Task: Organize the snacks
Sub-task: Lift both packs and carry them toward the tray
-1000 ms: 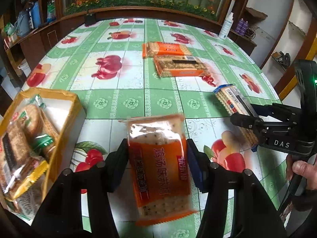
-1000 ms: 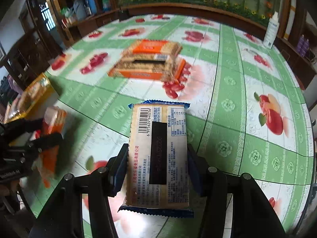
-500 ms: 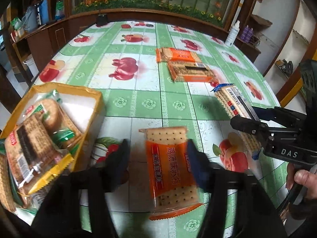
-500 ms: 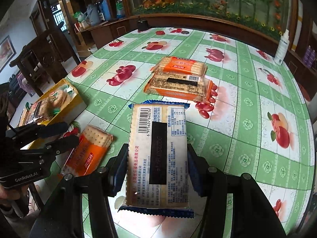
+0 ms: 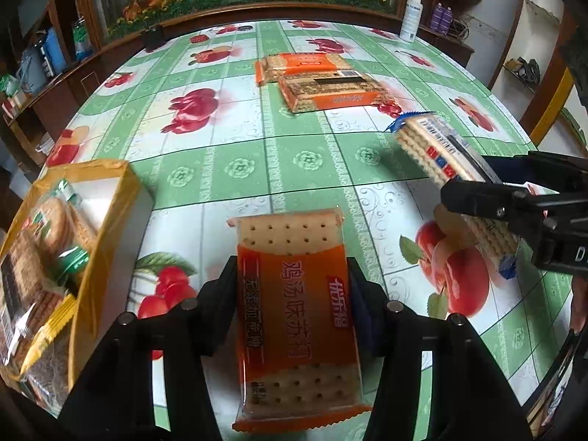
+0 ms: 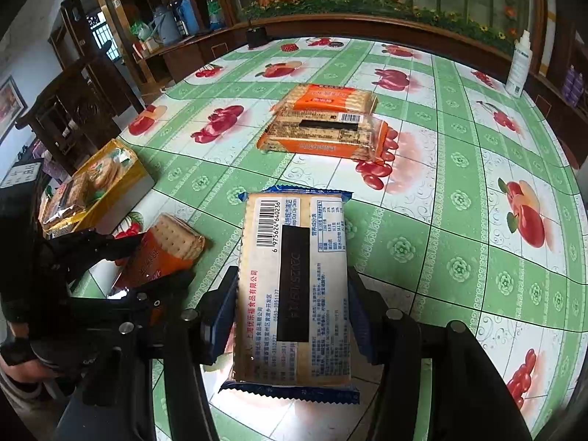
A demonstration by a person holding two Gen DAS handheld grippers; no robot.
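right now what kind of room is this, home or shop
Most likely a home dining or living room: a round table under a fruit-print oilcloth, dark wooden shelves with household clutter, and a carved wooden chair beside it.

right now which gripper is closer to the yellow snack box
Left. The left gripper, shut on the orange cracker pack, sits just right of the yellow snack box. The right gripper, holding the blue-edged cracker pack, is farther off, beyond the left one.
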